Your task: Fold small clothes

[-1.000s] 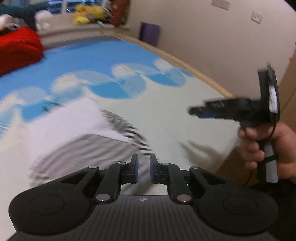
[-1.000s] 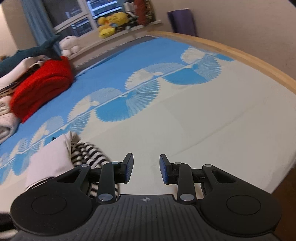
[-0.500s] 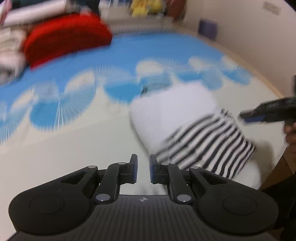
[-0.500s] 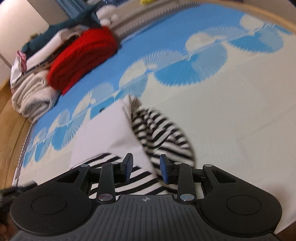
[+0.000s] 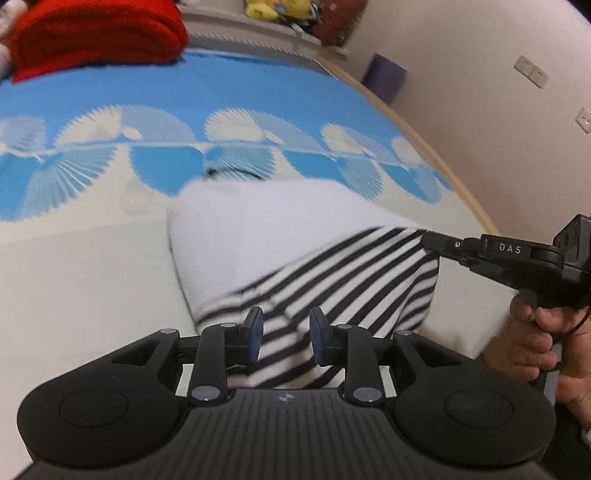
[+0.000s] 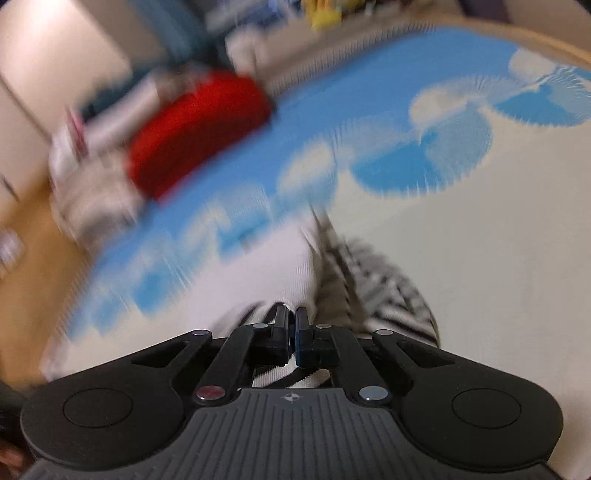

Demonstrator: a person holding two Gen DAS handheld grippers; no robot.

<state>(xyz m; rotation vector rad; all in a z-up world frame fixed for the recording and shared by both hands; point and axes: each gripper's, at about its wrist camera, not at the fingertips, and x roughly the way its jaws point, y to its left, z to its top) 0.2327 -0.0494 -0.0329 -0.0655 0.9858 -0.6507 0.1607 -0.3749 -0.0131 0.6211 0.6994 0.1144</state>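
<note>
- Two grippers on one garment: the striped top [image 5: 332,280] lies on the blue-and-cream bed cover [image 5: 92,266], near its front edge, white panel uppermost, black-and-white stripes showing at the near and right side.
- My right gripper [image 6: 291,334]: fingers drawn together on a fold of the striped cloth at its right edge; in the left view its tip meets the stripes [image 5: 430,242].
- My left gripper [image 5: 284,338]: fingers apart, poised over the near striped hem, nothing between them.
- Doing this step well, in my judgement: bring the left down on the near hem, pinch both layers, then carry both corners together, keeping the edge taut so the fold lands square.
- Right view is heavily blurred; cloth detail there is unreliable.
- Against half a second ago: left fingers have spread wider; right fingers, then apart, have now closed on the cloth. The garment sits more centred in the left view.
- Red folded blanket [image 5: 96,35] at the far end, well apart.
</note>
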